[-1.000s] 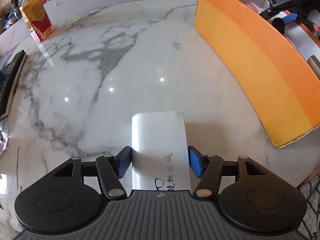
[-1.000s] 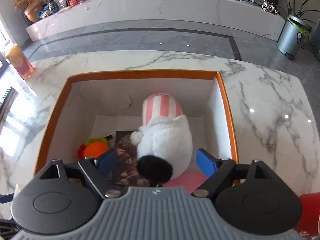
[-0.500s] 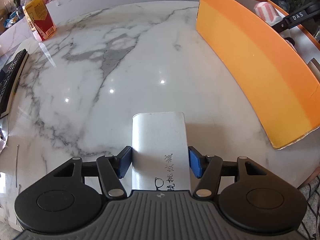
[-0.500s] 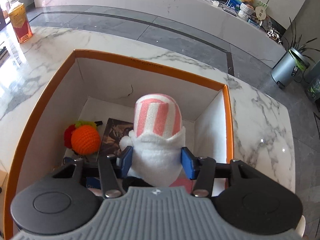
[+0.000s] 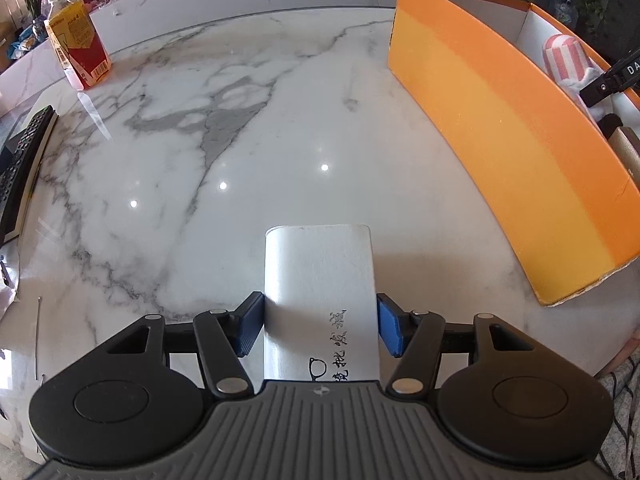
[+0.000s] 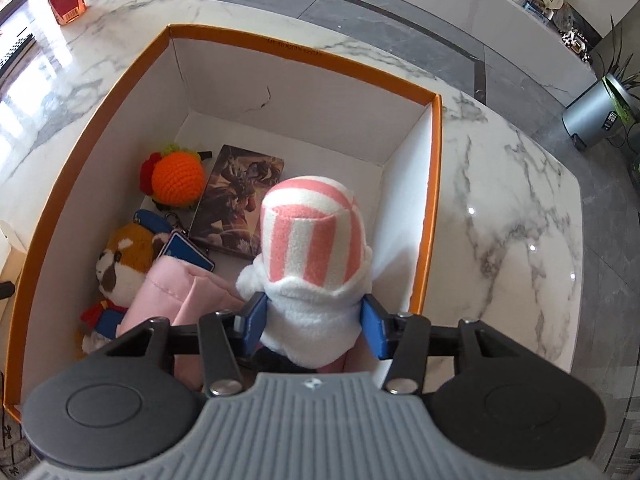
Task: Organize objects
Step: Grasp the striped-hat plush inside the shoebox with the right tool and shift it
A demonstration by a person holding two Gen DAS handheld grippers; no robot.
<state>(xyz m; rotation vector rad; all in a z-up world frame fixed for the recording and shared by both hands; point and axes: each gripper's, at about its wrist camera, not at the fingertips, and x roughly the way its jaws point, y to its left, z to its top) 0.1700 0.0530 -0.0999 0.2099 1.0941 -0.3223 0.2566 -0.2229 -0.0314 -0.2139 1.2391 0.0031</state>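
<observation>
**Box sorting: 2 items in hand, 5 stowed**

Stowed, box (image 6: 434,200): crochet orange (image 6: 178,184) far left; booklet (image 6: 238,204) flat at centre; dog plush (image 6: 120,262) near left; blue tag (image 6: 186,254) beside it; pink pouch (image 6: 176,304) near centre.

In hand, right gripper (image 6: 310,324): jaws part-closed, pads pressed into both sides of the striped plush (image 6: 312,256), held above the box's near right interior. Whether it is going in or coming out cannot be told.

In hand, left gripper (image 5: 320,330): jaws closed onto a white case (image 5: 320,280), held low over the marble table (image 5: 200,140), left of the box's orange wall (image 5: 500,140). Whether it touches the table cannot be told.

Outstanding, by judgement: the case is not yet boxed. A juice carton (image 5: 78,46) stands far left, well apart.

Change from 1 s ago: the right gripper, then open around the plush, has closed on it and lifted it; more of the box floor shows. The left gripper and case are almost unmoved.
</observation>
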